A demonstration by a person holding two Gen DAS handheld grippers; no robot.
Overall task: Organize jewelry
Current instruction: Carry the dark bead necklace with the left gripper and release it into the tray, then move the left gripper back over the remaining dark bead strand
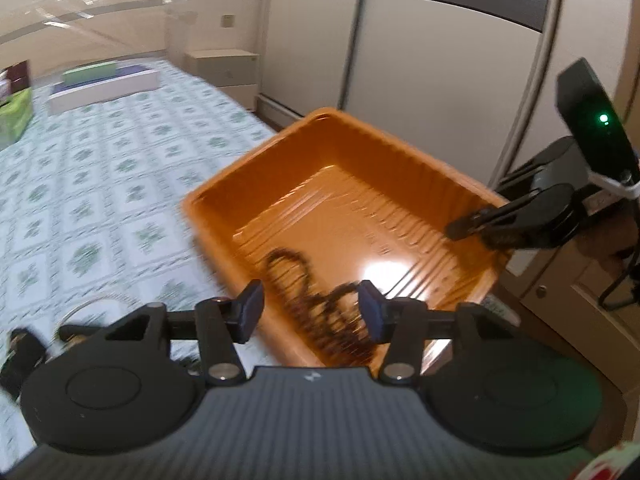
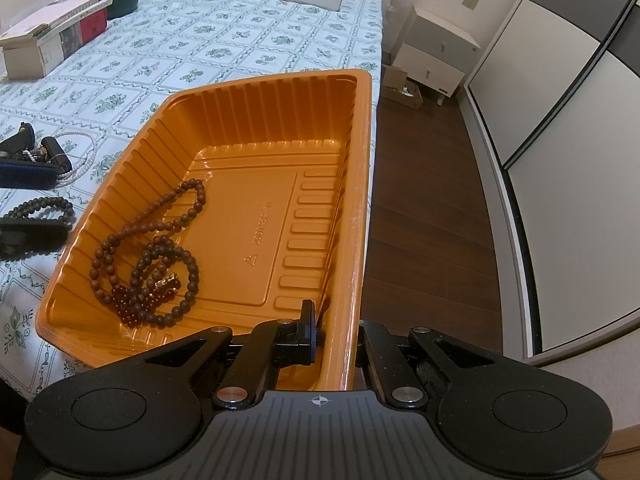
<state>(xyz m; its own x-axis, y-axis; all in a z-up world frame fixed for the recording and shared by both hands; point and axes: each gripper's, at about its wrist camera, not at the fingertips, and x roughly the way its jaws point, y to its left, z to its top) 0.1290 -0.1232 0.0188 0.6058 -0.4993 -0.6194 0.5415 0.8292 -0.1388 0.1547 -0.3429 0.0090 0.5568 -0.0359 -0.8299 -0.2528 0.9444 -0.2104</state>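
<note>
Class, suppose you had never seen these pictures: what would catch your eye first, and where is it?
The bright orange tray on the table's edge, beside the floral tablecloth. Brown bead strings lie coiled in its near left corner. The right gripper pinches the tray's near wall; the left gripper hangs open above the beads.

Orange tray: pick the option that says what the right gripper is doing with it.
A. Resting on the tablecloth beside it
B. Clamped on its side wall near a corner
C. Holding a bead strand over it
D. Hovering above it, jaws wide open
B: in the right wrist view the right gripper has one finger inside and one outside the orange tray's wall, jaws shut on it, while the brown bead strands lie loose on the tray floor.
</note>
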